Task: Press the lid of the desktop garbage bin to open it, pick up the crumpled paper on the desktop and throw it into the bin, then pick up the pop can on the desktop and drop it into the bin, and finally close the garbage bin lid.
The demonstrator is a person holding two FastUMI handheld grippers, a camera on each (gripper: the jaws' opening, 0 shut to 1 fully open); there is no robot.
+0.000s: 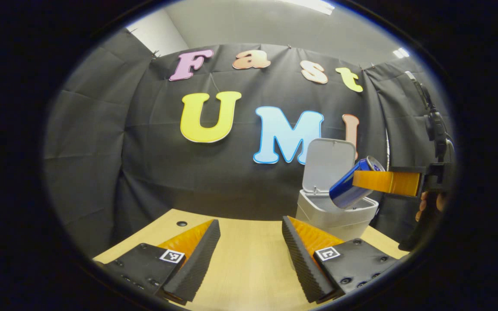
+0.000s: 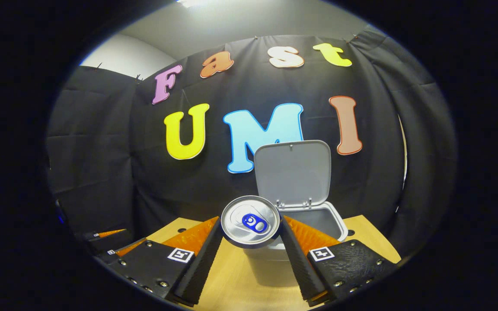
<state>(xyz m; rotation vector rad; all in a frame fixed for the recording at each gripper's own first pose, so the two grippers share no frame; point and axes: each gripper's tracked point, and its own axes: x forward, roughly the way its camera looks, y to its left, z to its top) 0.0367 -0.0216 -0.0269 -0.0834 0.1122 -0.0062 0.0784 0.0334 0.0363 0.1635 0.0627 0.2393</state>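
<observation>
While the left gripper hovers over the table with jaws apart, the right gripper clamps the can, tilted above the open bin at one o'clock.

A pale wooden table carries the open garbage bin.

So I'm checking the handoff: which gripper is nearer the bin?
Right. The right gripper holds the can tilted over the open bin; the left gripper sits back over the table, open.
</observation>
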